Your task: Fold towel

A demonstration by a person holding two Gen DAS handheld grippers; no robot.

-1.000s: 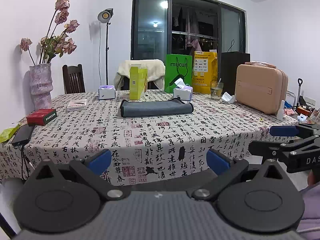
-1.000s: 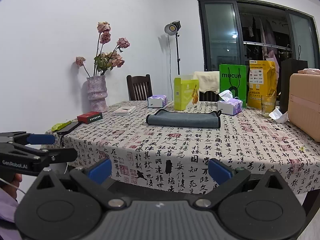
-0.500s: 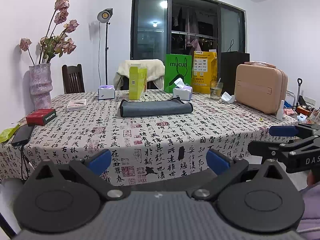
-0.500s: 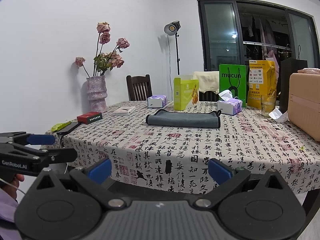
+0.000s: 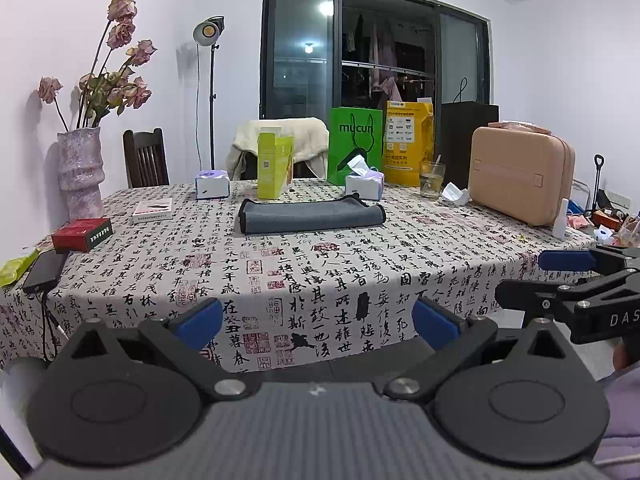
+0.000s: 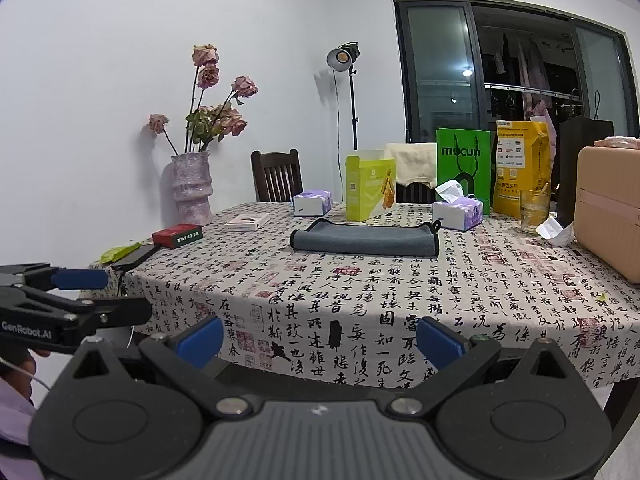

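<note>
The left hand-held gripper (image 5: 316, 318) and right hand-held gripper (image 6: 320, 338) hover spread and empty off the near edge of the surface (image 5: 320, 276). The grey towel (image 5: 312, 216) lies well beyond, already folded into a flat strip; little seems left.

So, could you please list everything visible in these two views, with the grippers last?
towel: 1, grey, folded, table centre
table: 1, calligraphy-print cloth
vase: 1, pink, dried roses, left end
red box: 1, left edge
phone: 1, black, left corner
tissue packs: 2, white-purple, behind towel
carton: 1, yellow-green, behind towel
green bag: 1, back
yellow bag: 1, back
glass: 1, clear
case: 1, peach, right
left gripper: open, empty
right gripper: open, empty
</note>
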